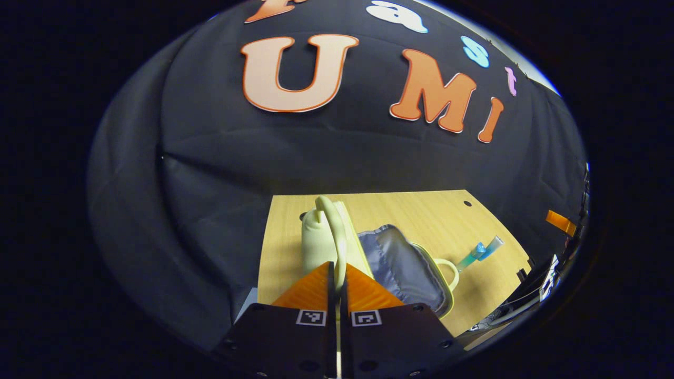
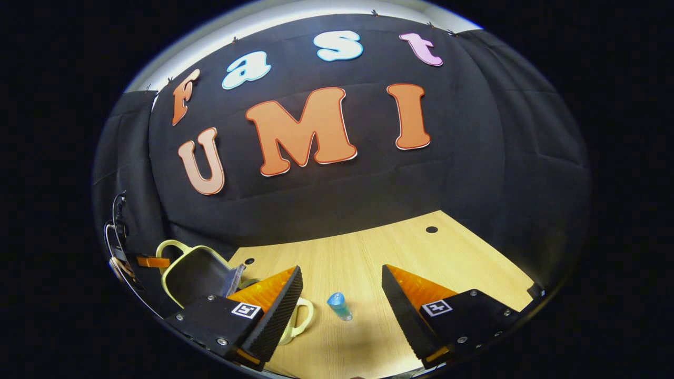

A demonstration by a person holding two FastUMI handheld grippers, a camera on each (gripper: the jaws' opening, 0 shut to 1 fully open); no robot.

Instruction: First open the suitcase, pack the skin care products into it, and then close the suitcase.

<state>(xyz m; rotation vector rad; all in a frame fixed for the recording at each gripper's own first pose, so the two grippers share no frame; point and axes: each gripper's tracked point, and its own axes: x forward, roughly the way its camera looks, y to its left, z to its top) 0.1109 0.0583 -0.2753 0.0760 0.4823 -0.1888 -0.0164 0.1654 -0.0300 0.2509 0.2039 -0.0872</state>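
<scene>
Pinching the suitcase [image 1: 405, 263] lid's curved handle [image 1: 337, 231], left claw [image 1: 337, 281]; right claw [image 2: 342, 295] gapes over a tube [image 2: 339, 305].

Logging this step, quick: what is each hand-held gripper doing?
Left hand-held gripper: closed on the suitcase lid's handle.
Right hand-held gripper: open, holding nothing.

The left gripper view looks down along its own fingers from close above the case [image 1: 368, 252], facing the wall. The right gripper view sits low over the table [image 2: 368, 252], facing the same wall. Both share the case, the tube [image 2: 339, 305] and the tabletop.
</scene>
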